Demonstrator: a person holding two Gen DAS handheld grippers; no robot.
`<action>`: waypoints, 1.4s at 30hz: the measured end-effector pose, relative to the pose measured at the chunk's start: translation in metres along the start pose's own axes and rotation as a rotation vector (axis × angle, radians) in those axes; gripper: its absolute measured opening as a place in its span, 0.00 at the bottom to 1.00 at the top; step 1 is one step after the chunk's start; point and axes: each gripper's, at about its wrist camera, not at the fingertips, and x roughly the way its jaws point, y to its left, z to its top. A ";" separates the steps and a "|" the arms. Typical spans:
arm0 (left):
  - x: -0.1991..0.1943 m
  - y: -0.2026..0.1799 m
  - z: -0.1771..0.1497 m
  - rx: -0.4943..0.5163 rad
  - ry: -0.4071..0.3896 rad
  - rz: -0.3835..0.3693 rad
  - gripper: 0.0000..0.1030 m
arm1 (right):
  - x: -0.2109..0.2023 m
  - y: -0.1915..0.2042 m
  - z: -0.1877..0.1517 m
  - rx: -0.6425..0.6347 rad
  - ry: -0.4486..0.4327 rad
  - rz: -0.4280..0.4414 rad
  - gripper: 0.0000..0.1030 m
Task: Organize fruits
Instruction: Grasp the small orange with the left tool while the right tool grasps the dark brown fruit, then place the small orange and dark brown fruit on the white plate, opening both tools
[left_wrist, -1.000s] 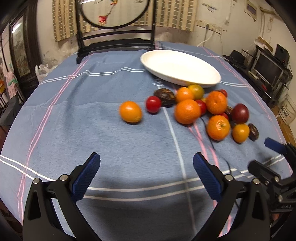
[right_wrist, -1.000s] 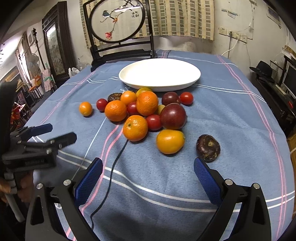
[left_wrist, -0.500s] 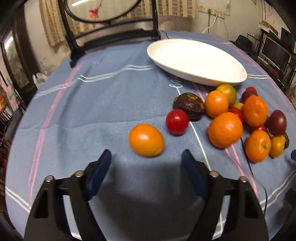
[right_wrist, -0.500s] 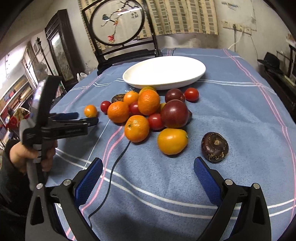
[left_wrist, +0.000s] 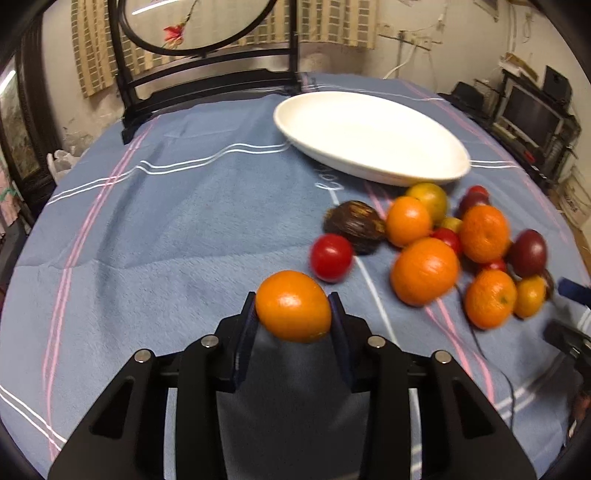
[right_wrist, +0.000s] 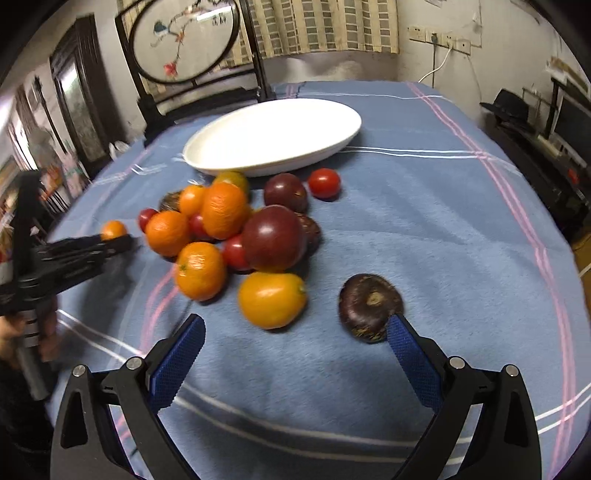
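Since a second ago, left gripper (left_wrist: 293, 308) advanced to the lone orange (left_wrist: 293, 305); I see its jaws closing, pads touching both sides, fruit on the cloth (left_wrist: 177, 229) left of the pile (left_wrist: 443, 243). Right gripper (right_wrist: 293, 341): jaws wide, empty, near pile. Plate (left_wrist: 369, 136) behind.
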 end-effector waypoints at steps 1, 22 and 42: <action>-0.003 -0.002 -0.003 0.001 -0.003 -0.010 0.36 | 0.002 0.000 0.000 0.005 -0.001 -0.012 0.96; -0.022 -0.002 -0.031 -0.052 -0.008 -0.110 0.36 | 0.012 -0.037 0.000 -0.011 0.055 -0.140 0.79; -0.010 -0.030 0.093 0.062 -0.088 -0.080 0.36 | 0.005 -0.016 0.119 -0.073 -0.147 0.062 0.41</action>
